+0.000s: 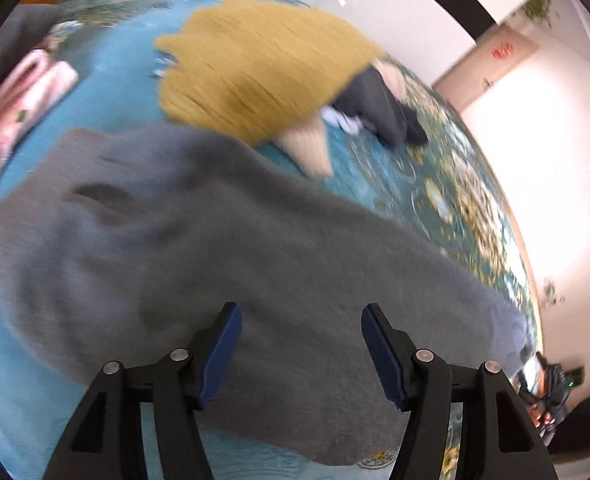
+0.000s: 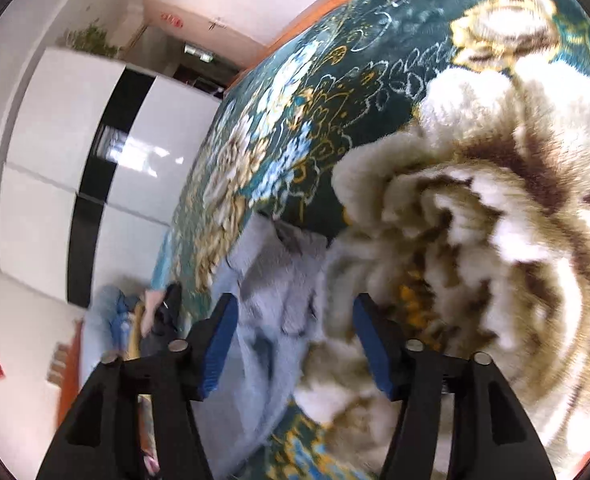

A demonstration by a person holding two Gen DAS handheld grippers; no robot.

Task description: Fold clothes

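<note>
Your left wrist view is smeared with motion blur: the grey garment (image 1: pixel 215 248) and the yellow knit (image 1: pixel 263 68) are streaky, while the gripper fingers (image 1: pixel 221 354) stay sharp. The wall (image 1: pixel 555 168) on the right is blown out white. Your right wrist view is softer-lit, with glare on the glossy white wardrobe (image 2: pixel 143 152). Both views bend hard at the rims and have dark corners.
</note>
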